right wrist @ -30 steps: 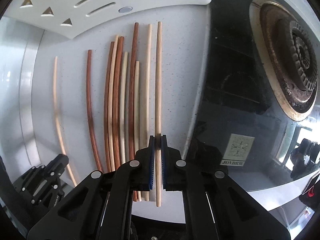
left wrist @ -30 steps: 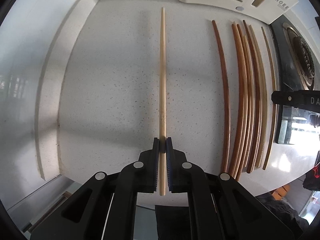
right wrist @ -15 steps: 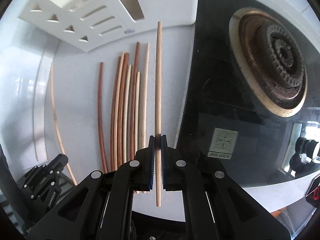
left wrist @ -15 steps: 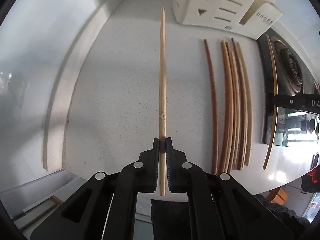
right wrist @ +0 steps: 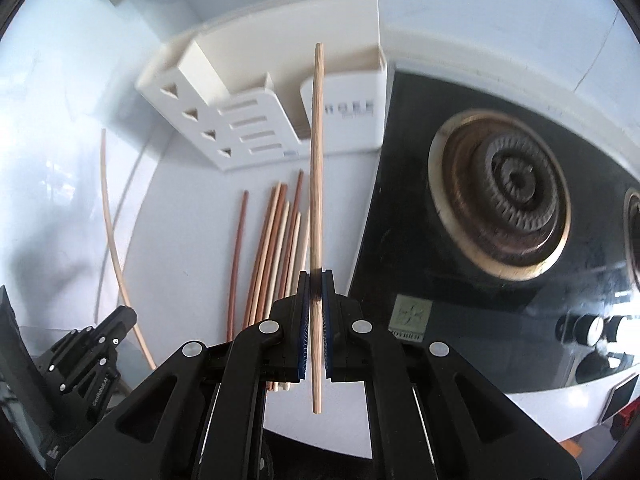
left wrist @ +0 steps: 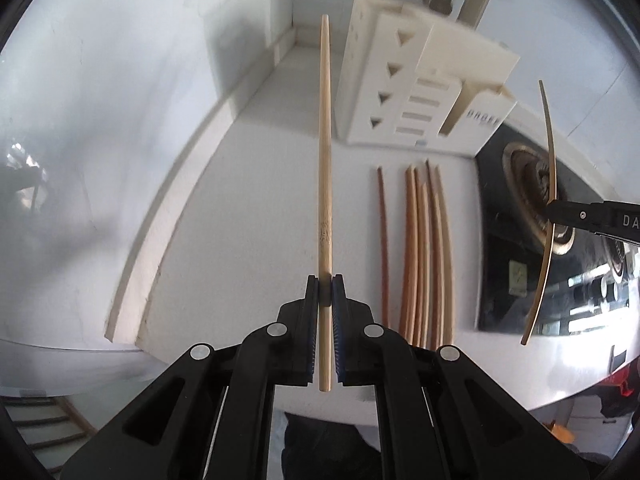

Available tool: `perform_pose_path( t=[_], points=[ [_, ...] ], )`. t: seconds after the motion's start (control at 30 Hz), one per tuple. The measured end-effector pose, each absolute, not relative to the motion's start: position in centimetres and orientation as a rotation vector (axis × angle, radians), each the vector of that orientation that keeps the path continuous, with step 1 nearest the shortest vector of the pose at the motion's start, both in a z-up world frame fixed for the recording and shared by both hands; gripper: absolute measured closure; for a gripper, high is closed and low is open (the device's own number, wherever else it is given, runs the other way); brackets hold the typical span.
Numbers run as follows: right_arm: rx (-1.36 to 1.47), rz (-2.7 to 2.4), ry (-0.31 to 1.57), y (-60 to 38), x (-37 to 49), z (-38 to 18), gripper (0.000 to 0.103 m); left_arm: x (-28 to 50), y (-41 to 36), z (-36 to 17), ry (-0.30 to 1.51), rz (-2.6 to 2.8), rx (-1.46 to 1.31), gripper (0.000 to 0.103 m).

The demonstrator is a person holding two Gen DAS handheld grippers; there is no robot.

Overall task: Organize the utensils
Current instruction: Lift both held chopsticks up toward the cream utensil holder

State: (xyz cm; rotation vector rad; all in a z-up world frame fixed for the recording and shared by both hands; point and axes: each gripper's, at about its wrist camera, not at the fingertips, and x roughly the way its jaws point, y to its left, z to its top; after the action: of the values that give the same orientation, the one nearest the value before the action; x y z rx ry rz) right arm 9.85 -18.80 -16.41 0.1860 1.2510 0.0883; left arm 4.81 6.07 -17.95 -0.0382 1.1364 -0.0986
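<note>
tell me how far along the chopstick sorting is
Early, it seems. Done: nothing clearly; whether the white holder has chopsticks inside can't be told. In hand: the left gripper is shut on one pale chopstick and the right gripper on another chopstick, both off the counter. Left: the loose chopsticks on the counter in front of the holder.

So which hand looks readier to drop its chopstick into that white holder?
Probably the right gripper: its chopstick already lines up over the holder. The left gripper's chopstick points beside it.
</note>
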Motion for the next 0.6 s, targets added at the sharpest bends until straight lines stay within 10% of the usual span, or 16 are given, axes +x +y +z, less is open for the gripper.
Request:
perform_pose_path(
  t=[0.6],
  points=[
    [0.129, 0.092, 0.92, -18.6, 9.2, -10.3, 0.096, 4.5, 2.8, -11.0, 0.738, -0.117, -0.002, 0.097]
  ],
)
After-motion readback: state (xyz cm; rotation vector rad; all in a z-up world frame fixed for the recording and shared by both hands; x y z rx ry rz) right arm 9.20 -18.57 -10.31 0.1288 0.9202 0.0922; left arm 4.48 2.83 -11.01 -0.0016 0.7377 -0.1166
